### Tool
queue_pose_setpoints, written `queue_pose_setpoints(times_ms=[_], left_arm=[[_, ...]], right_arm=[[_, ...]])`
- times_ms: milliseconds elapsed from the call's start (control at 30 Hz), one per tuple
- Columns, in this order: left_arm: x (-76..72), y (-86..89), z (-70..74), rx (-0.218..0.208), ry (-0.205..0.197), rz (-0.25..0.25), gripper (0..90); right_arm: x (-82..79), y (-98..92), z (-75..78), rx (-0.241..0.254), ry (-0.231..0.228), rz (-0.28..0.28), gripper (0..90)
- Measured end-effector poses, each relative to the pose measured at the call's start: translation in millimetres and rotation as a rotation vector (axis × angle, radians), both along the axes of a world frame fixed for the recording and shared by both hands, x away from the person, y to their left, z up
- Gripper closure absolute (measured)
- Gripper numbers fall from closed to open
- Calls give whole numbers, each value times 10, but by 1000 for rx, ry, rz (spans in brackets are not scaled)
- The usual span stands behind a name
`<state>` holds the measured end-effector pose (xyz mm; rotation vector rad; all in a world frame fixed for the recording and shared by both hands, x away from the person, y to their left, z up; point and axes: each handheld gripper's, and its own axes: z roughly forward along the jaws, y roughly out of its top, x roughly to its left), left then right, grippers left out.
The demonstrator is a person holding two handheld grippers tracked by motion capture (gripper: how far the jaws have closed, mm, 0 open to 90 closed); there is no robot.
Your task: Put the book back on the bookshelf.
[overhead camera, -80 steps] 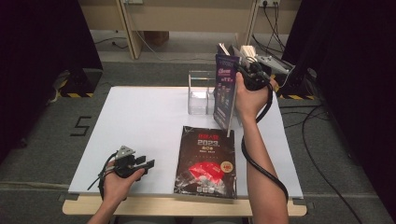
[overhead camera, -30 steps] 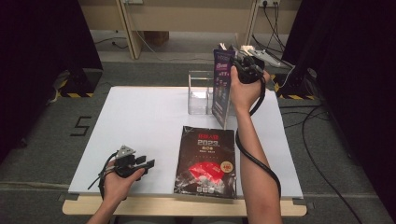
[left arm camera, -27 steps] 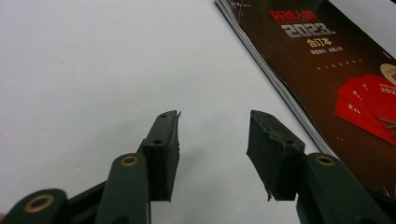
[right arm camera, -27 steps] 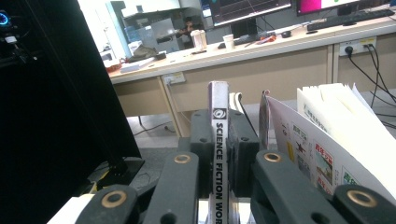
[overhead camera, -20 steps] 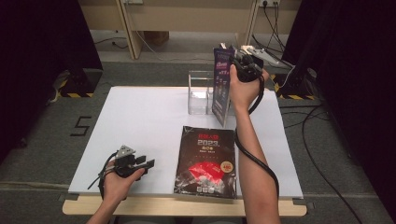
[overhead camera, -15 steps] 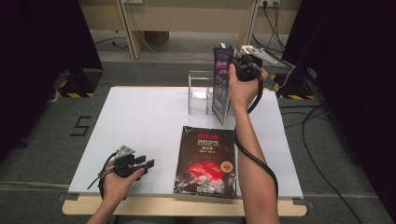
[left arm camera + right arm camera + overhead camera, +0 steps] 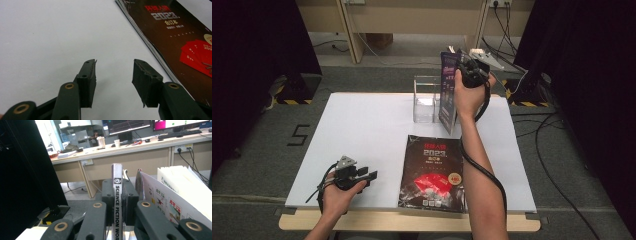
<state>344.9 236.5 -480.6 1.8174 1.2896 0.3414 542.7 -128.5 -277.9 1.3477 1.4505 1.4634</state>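
right gripper (image 7: 117, 202) clamped on upright magazine (image 7: 117, 195), left gripper (image 7: 113, 82) apparently empty, jaws apart

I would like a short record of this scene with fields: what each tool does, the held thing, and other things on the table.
right tool: shut on the spine of an upright magazine, raised at the far side of the table
held magazine: dark cover, stands on edge beside the clear holder
left tool: open, nothing between its jaws, low over the white table near the front edge
clear holder: transparent, at the far edge
flat magazine: black cover with red print, lies near the front edge
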Motion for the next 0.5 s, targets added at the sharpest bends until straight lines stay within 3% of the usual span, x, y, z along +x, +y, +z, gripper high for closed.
queue_pose_setpoints(times_ms=[233, 500], left_arm=[[0, -12, -14, 1, 3, -4, 528], [-7, -7, -8, 1, 2, -1, 531]], right_arm=[[-15, 24, -39, -45, -9, -15, 830], [-213, 44, -70, -110, -22, 0, 827]])
